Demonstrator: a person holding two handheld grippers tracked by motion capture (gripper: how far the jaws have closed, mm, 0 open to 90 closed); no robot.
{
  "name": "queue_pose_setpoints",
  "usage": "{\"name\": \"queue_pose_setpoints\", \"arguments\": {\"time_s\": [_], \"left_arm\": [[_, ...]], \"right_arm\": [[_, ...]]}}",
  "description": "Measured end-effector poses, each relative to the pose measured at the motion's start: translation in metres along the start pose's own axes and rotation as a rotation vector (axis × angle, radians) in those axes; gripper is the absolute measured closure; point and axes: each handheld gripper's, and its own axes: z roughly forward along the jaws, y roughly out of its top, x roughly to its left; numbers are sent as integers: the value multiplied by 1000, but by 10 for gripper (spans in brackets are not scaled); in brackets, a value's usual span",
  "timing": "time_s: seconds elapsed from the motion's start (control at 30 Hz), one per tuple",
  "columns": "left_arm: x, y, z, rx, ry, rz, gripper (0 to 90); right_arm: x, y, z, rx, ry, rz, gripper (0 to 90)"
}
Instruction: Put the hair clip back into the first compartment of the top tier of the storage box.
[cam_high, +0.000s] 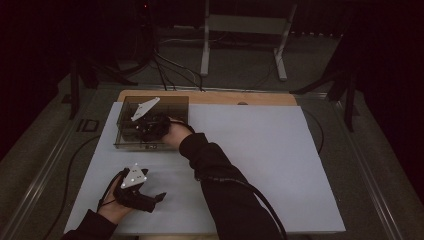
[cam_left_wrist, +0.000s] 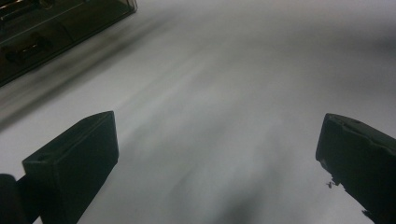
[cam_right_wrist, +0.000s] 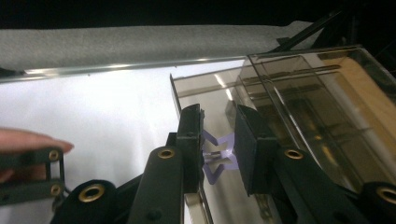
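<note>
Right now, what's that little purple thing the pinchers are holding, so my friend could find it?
Find the smoky see-through plastic box at the white mat's far left corner. The right gripper reaches into it. Between the black jaws sits a small pale-purple star-shaped piece, the lone coloured thing there.

No legible text, label or number anywhere.

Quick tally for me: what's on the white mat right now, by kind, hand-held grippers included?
Smoked clear plastic compartment box: 1
Small purple clip-like piece, between the right hand-held gripper's jaws: 1
Hand-held grippers, right one at the box, left hand-held gripper over the white mat: 2
Total: 4
</note>
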Motion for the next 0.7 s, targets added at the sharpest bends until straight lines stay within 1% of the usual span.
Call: {"name": "queue_pose_setpoints", "arguments": {"time_s": [0.03,0.07,0.1,0.23,0.3,0.37,0.4,0.47,0.57,0.6,0.63,0.7], "left_arm": [[0,0,0,0,0,0,0],[0,0,0,0,-2,-1,0],[0,0,0,0,-1,0,0],[0,-1,-1,-3,-4,1,0],[0,-1,-1,-1,-4,2,0],[0,-1,-1,-1,-4,2,0],[0,-1,-2,-1,-2,2,0],[0,-1,-2,0,-1,1,0],[0,-1,-2,-1,-2,0,0],[0,-1,-2,0,-3,2,0],[0,-1,-2,1,-3,2,0],[0,-1,-2,0,-4,3,0]], "right_arm": [[0,0,0,0,0,0,727],[0,1,3,-1,-5,8,727],[-1,2,8,-6,-14,26,726],[-2,5,17,-10,-32,53,726],[-4,5,20,-12,-46,70,725],[-6,5,22,-26,-50,96,723],[-7,5,23,-29,-59,100,723],[-9,5,25,-34,-55,120,723],[-10,6,26,-32,-60,122,722],[-10,6,27,-34,-54,130,713],[-11,7,28,-34,-55,135,666],[-12,7,27,-47,-55,145,604]]}}
